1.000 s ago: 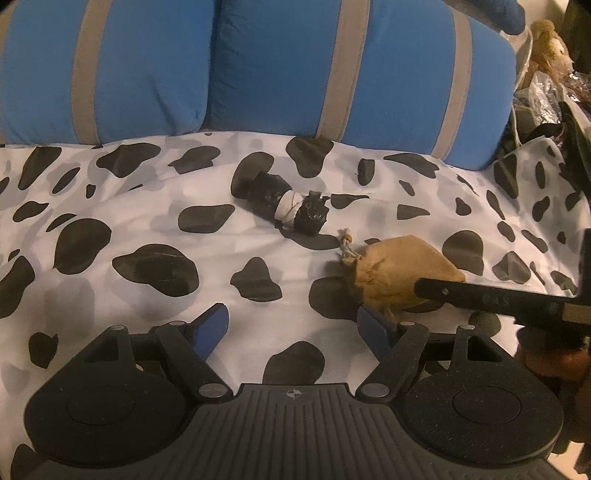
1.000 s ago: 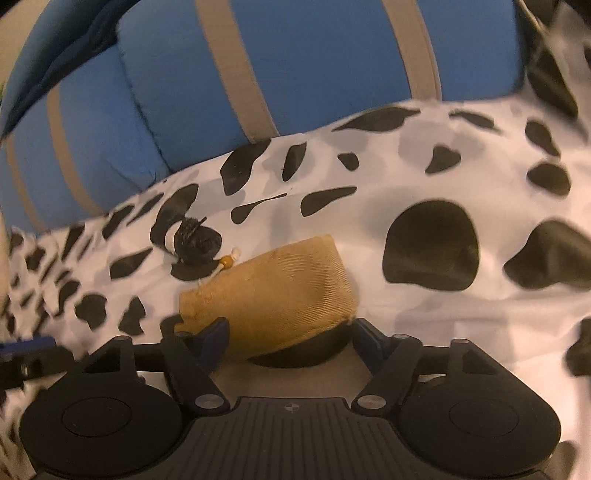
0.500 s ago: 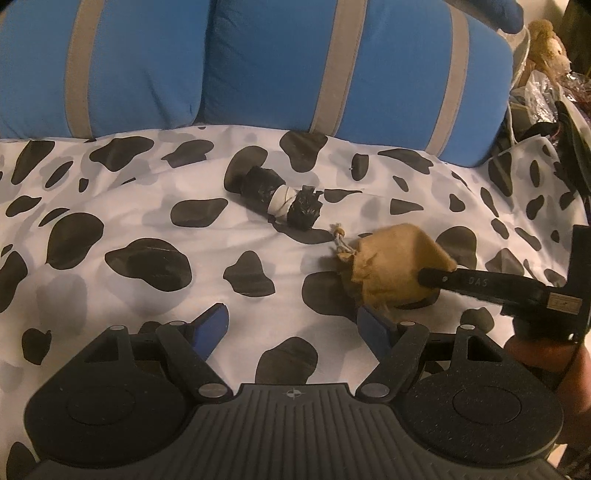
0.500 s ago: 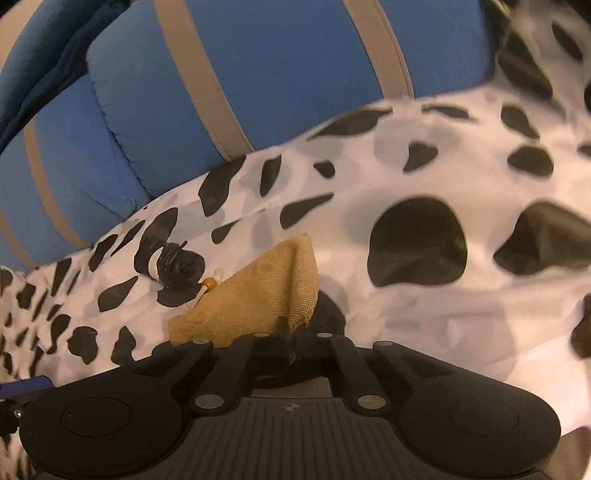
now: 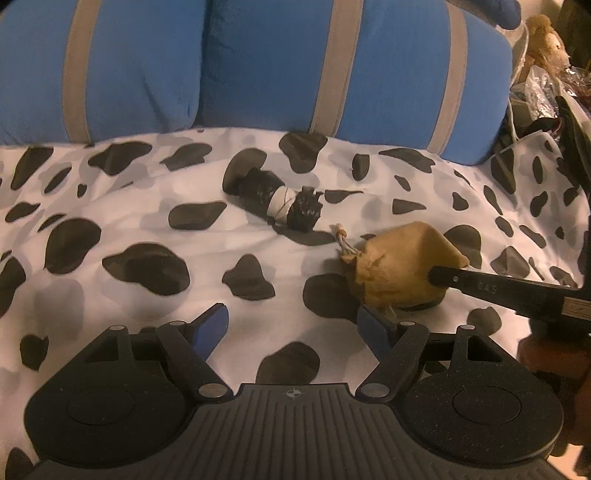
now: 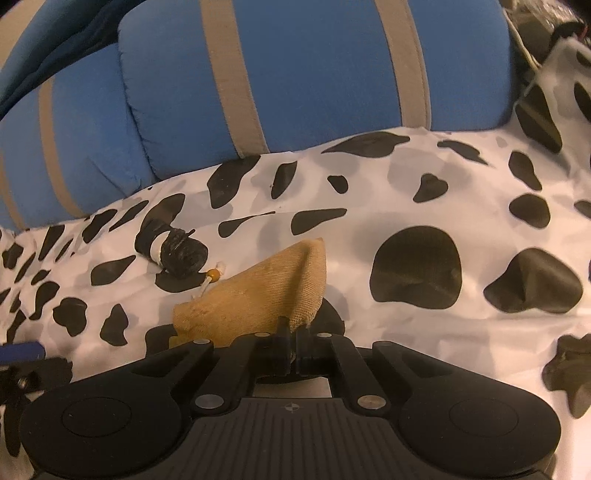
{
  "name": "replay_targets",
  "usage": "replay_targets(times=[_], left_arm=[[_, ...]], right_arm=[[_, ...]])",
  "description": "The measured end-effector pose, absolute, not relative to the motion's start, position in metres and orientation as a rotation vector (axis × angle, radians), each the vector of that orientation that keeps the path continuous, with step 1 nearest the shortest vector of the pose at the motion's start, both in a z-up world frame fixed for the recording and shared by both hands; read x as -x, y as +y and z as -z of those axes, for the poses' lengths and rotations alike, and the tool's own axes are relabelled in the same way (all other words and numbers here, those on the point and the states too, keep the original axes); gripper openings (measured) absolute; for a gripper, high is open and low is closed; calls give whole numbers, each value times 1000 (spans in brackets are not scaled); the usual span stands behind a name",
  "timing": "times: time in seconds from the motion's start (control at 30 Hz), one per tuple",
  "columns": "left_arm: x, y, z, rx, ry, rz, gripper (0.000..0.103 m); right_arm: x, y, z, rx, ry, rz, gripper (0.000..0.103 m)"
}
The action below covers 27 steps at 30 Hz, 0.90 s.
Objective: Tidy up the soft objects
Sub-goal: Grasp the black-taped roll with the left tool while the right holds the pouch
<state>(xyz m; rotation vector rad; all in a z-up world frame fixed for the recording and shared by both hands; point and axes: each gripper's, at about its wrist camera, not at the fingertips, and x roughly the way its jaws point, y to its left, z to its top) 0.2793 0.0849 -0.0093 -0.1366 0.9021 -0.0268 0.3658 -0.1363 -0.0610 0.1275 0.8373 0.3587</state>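
Jaws, right gripper (image 6: 293, 341): drawn together with only a thin slit between them, pinching the near corner of a tan burlap drawstring pouch (image 6: 255, 299). The pouch fabric is pulled into a peak just ahead of the fingertips; its gathered neck, with a pale cord and an orange bead (image 6: 212, 274), points away to the left of the jaws.

Jaws, left gripper (image 5: 293, 326): standing wide apart, blue pads (image 5: 210, 326) facing each other, nothing between them, only bedspread beneath. The pouch sits just ahead of and slightly outside the right-hand pad, not touching it as far as can be told.

Item, black bundle (image 5: 279, 205): a dark roll wrapped round the middle with a white band, lying on its side further ahead of both pairs of jaws, just beyond the pouch's cord end and apart from it.

Surface, bedspread (image 5: 110, 221): white cloth with black cow-style patches, rumpled; carries both soft items.

Backing, pillows (image 5: 258, 66): two blue cushions with grey-beige stripes, upright along the far edge of the bedspread, well beyond the jaws.

Other: in the left wrist view the right gripper's black finger reaches in from the right onto the pouch. A tan plush toy (image 5: 546, 33) sits among clutter at far upper right, detail unclear.
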Motion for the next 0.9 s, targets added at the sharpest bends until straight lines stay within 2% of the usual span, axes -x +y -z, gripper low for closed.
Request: replay_targets(times=[0.4,0.63,0.67,0.73,0.9], left_arm=[[-310,75,28,-22,778,16,76],[-339,92,49,37,744,-2,77],[-343,93,52,40,738,1,79],[-351,92,58,32,730,7,92],[-371,84,70,-2,712,24,98]], right_arm=[[-354,-150,43,-10,846,-397,4],[-342,-157,37,51,880,-460,5],[-342,-160,36,51,882,-460,5],[-342,-166,35,47,885,-455,5],[-345,-177,36,46,894,-441,5]])
